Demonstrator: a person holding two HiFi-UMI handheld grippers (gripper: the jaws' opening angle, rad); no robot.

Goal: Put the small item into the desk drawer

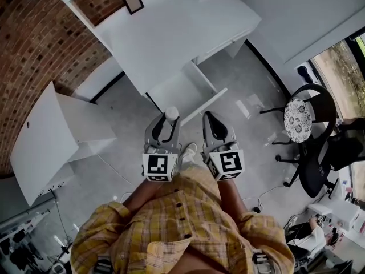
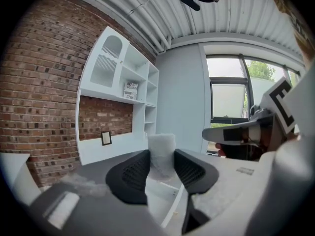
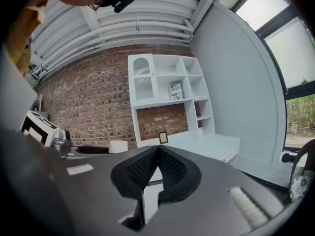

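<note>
Head view shows a person in a yellow plaid shirt holding both grippers out over a grey floor, side by side. The left gripper is clamped on the item, a small white roll standing upright between its jaws. The left gripper view confirms this: both black pads press on the item from either side, and its top sticks out above them.

The right gripper is clenched with nothing in it. In the right gripper view its jaws meet tip to tip.

The drawer stands pulled out of the white desk, at 12 o'clock from the grippers. The item is near the drawer's front edge, toward its 7 o'clock corner, and is not inside it.

A small frame stands on the desk at 11 o'clock, against the brick wall. A black chair with a patterned cushion is at 3 o'clock, well apart from the desk. In the left gripper view a white shelf rises above the desk.
</note>
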